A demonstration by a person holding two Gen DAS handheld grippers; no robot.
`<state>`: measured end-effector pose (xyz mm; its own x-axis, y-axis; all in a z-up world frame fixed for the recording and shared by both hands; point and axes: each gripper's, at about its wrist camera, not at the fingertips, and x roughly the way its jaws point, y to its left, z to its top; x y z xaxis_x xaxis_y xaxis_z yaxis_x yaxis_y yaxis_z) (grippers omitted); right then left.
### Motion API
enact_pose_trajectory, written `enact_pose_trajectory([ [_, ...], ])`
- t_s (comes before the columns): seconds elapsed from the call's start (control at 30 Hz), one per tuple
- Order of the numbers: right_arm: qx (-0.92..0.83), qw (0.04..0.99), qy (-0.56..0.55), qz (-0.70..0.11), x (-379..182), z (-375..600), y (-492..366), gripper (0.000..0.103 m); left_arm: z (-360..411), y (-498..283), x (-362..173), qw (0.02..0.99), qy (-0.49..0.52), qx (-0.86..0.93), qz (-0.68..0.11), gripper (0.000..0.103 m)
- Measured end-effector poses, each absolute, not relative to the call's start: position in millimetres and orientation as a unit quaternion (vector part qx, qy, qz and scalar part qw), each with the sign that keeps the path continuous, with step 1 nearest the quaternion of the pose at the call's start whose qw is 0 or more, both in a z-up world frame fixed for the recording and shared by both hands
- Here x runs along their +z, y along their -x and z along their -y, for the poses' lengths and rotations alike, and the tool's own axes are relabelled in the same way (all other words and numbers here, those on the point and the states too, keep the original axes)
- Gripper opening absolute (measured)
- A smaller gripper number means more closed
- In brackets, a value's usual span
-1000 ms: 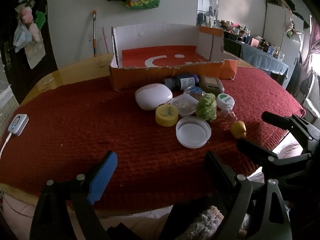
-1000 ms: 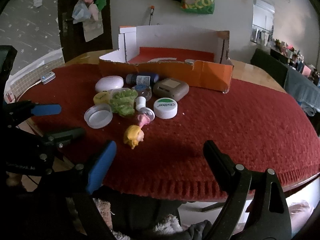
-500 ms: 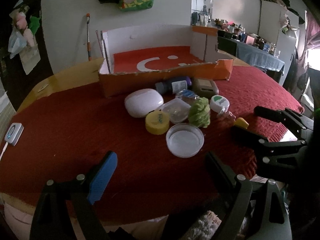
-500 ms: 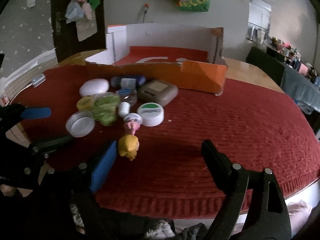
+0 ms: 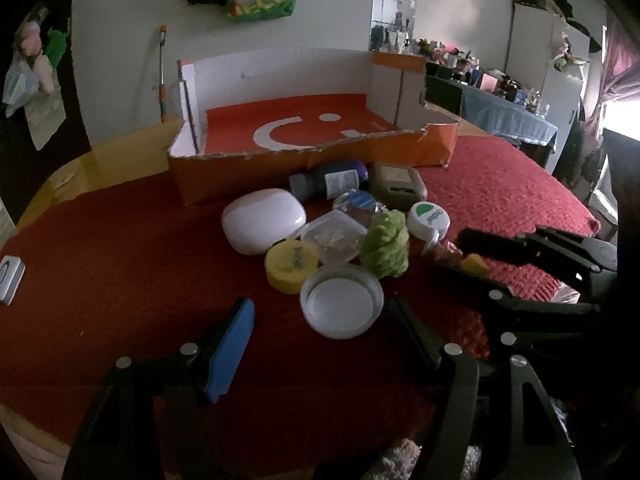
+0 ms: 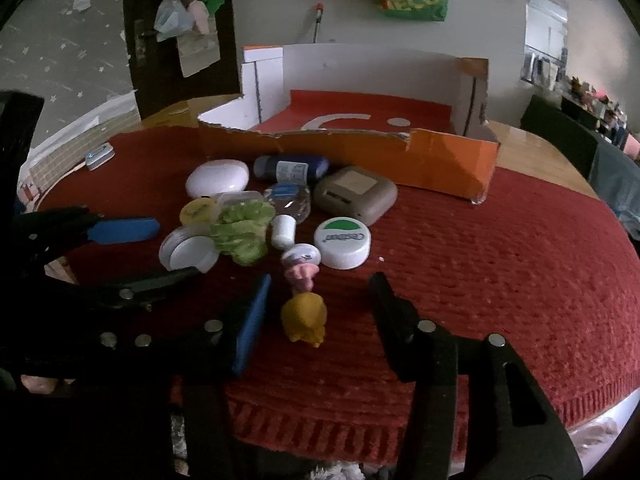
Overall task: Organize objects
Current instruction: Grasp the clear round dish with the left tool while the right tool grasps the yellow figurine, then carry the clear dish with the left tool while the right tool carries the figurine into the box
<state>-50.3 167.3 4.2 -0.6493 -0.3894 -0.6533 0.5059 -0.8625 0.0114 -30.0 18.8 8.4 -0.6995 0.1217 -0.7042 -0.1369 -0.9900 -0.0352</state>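
A pile of small objects lies on the red cloth in front of an orange cardboard box [image 5: 312, 160] [image 6: 360, 156]. A white round lid [image 5: 340, 308] [image 6: 188, 252] sits between the open fingers of my left gripper [image 5: 320, 320] [image 6: 156, 252]. A small doll with yellow hair [image 6: 304, 312] [image 5: 472, 264] lies between the open fingers of my right gripper [image 6: 320, 300] [image 5: 452, 252]. Beside them are a green woolly ball [image 5: 386, 244], a yellow cap [image 5: 292, 264], a white case [image 5: 262, 224], a green-topped jar [image 6: 342, 242] and a tan case [image 6: 354, 194].
A blue bottle [image 5: 328, 182] and a clear tub [image 5: 334, 236] lie in the pile. A white device with a cable [image 5: 10, 284] sits at the cloth's left edge. The box floor is red with a white smile. A cluttered table [image 5: 500, 108] stands far right.
Both grippers have moved forward towards the pile. The white lid now lies between the left fingers and the doll between the right fingers. Both stay open.
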Motion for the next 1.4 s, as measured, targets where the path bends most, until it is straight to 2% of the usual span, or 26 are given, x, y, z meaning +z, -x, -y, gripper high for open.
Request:
enact_pose_trajectory([
  [0.1, -0.900, 0.259, -0.341, -0.081, 5, -168, 50, 0.023, -21, 35, 8, 0.070, 0.379, 0.923, -0.013, 0.071],
  [0.13, -0.899, 0.263, -0.343, -0.076, 5, -169, 50, 0.020, -21, 36, 7, 0.073, 0.378, 0.923, -0.013, 0.066],
  [0.17, -0.898, 0.265, -0.345, -0.071, 5, -171, 51, 0.020, -21, 37, 7, 0.073, 0.376, 0.924, -0.013, 0.056],
  [0.2, -0.897, 0.267, -0.347, -0.067, 5, -173, 51, 0.020, -22, 37, 8, 0.072, 0.375, 0.924, -0.014, 0.053],
  [0.23, -0.896, 0.268, -0.348, -0.065, 5, -174, 51, 0.020, -22, 37, 8, 0.073, 0.375, 0.924, -0.014, 0.041],
  [0.73, -0.901, 0.271, -0.333, -0.051, 21, -173, 45, 0.020, -19, 25, 20, 0.079, 0.364, 0.928, -0.013, 0.042],
  [1.4, -0.901, 0.284, -0.327, -0.038, 51, -175, 70, 0.020, -13, 52, 54, 0.060, 0.330, 0.942, -0.020, 0.042],
])
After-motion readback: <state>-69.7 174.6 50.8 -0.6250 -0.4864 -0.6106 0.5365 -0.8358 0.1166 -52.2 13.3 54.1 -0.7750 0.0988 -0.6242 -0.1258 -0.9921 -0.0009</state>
